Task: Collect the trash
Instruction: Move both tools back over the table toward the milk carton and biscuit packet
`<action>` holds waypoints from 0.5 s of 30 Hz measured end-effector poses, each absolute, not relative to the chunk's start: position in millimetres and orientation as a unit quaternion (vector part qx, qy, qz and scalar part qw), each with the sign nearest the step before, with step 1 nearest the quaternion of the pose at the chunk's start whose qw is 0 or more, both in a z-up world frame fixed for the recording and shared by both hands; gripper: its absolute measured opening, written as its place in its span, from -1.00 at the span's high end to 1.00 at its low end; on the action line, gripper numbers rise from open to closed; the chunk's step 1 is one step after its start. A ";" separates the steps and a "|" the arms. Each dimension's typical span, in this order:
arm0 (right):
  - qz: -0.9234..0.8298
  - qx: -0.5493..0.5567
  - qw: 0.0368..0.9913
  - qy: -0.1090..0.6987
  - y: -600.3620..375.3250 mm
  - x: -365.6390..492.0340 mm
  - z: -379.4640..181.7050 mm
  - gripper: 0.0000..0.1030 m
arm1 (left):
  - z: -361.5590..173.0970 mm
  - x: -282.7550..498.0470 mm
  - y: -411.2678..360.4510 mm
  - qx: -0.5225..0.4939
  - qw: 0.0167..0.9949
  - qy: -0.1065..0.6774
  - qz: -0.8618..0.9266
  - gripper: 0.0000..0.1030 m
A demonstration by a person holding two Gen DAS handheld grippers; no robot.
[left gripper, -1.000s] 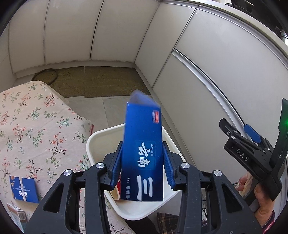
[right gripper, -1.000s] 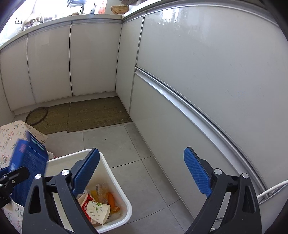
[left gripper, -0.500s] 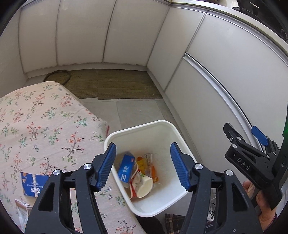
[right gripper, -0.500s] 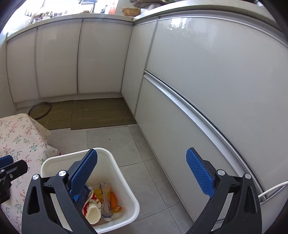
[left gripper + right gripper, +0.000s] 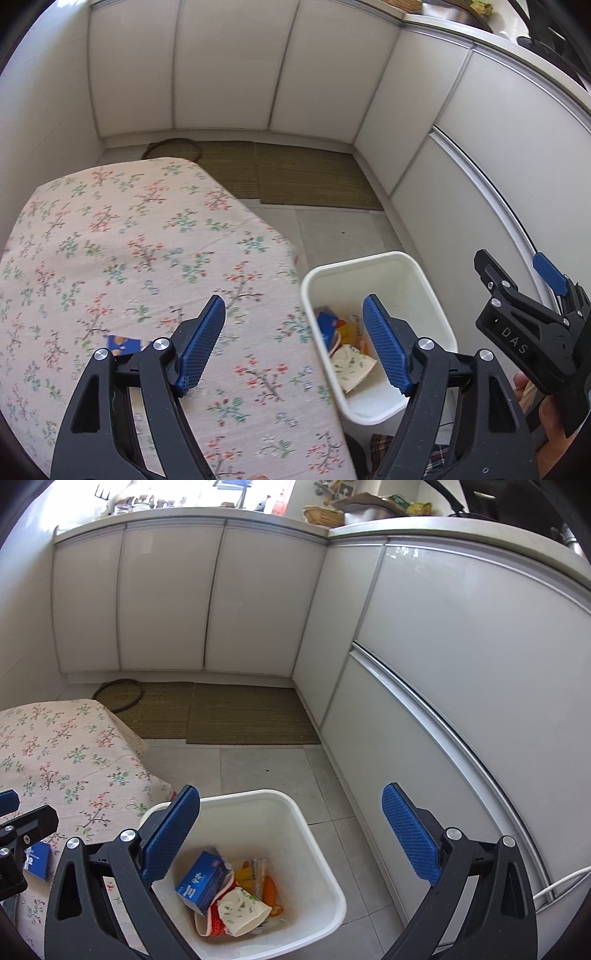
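Left gripper (image 5: pixel 291 343) empty, blue-padded jaws opening, nothing between them; it hangs over the near edge of the table with the floral tablecloth (image 5: pixel 122 243), right beside the white rectangular plastic bin (image 5: pixel 321 853) on the floor. Right gripper (image 5: pixel 291 834) jaws wide apart, also empty, above the bin. Dark blue cardboard carton (image 5: pixel 201 882) lies inside the bin on a crumpled floral paper cup (image 5: pixel 240 910) and orange and yellow scraps, so I'd call this drop done and the step a reach for the next piece. Best candidate: small blue packet (image 5: pixel 123 344) flat on the cloth, partly hidden behind the left finger. Flat and thin, so it likely needs a low-angle pinch at an edge; cloth may bunch. Surroundings: white glossy cabinets (image 5: pixel 461 646), woven brown floor mats (image 5: pixel 243 716). Nothing blocks the path; bin rim sits tight against the table edge.
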State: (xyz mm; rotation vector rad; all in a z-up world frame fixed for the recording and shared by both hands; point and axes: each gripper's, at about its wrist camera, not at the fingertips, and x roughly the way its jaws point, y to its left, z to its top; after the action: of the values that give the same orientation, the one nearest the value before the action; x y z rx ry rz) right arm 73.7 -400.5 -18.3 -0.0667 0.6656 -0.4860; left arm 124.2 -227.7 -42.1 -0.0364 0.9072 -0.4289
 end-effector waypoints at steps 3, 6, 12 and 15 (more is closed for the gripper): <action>-0.220 -0.040 0.919 0.324 -382.9 78.1 -16.9 -0.87 | -41.9 125.3 -206.8 -0.020 0.879 0.439 -0.187 -0.43; -0.197 -0.049 0.922 0.329 -359.5 85.6 -16.5 -0.87 | -40.5 126.3 -186.2 -0.028 0.881 0.438 -0.176 -0.43; -0.161 -0.073 0.924 0.338 -317.0 99.3 -20.3 -0.87 | -39.4 126.0 -148.0 -0.030 0.882 0.446 -0.147 -0.44; -0.144 -0.082 0.923 0.346 -297.3 105.4 -23.5 -0.87 | -41.6 126.0 -130.9 -0.028 0.881 0.453 -0.132 -0.44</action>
State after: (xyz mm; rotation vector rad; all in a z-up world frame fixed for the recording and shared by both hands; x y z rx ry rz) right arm 105.4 -297.3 -23.5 -0.1685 0.7106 -0.2957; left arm 126.0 -130.9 -41.6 -0.0580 0.9444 -0.2751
